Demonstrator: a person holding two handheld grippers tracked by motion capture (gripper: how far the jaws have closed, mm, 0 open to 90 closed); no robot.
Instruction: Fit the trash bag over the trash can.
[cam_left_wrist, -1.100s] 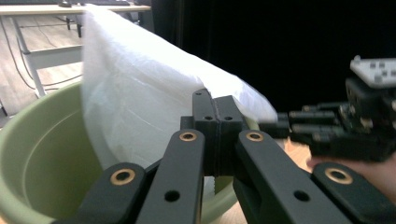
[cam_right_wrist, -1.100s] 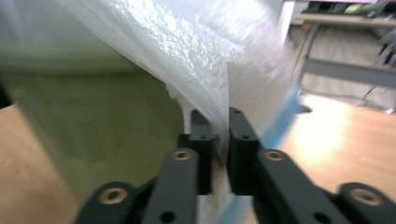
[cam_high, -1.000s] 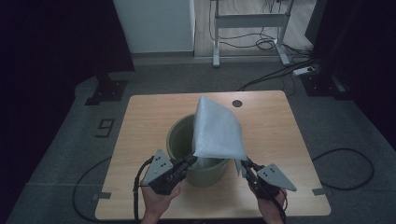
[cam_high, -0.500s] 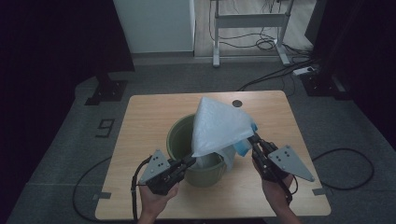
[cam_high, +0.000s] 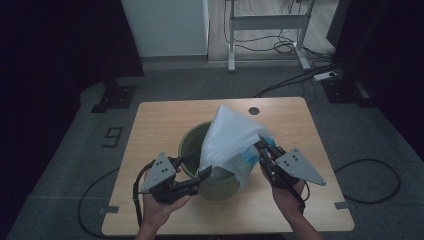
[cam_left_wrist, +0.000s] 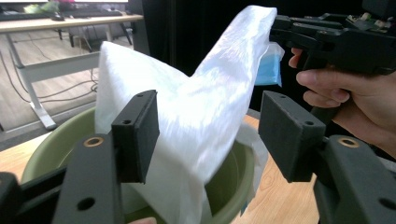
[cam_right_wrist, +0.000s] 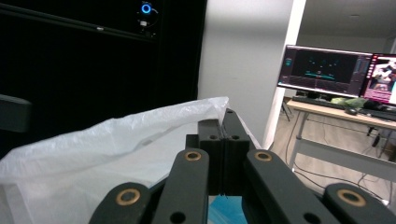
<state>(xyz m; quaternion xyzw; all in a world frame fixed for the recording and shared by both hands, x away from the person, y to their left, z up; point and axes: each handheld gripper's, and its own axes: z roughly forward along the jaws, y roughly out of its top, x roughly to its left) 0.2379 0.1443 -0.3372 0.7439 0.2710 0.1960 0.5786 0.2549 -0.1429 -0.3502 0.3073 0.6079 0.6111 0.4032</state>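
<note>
A green bucket (cam_high: 192, 142) stands on the wooden table (cam_high: 165, 117), with a white plastic bag (cam_high: 227, 140) rising out of it. My right gripper (cam_high: 261, 144) is shut on the bag's upper right edge and holds it up, beside a blue patch (cam_left_wrist: 268, 70). In its own view the right gripper (cam_right_wrist: 223, 116) has its pads pressed together on the white film (cam_right_wrist: 93, 158). My left gripper (cam_high: 202, 175) is at the bucket's near rim. Its jaws have just been opening, and in its own view the left gripper (cam_left_wrist: 210, 130) stands open with the bag (cam_left_wrist: 201, 107) hanging between the pads, above the bucket (cam_left_wrist: 51, 149).
A round cable hole (cam_high: 254, 110) sits near the table's far edge. On the floor behind are a desk frame (cam_high: 265, 22), cables and a power strip (cam_high: 325, 76). Monitors (cam_right_wrist: 327, 70) on a desk stand off to the right in the right gripper view.
My right gripper has risen from near the table's front with the bag's edge, drawing the bag out to the right. My left gripper's jaws have opened and released the bag.
</note>
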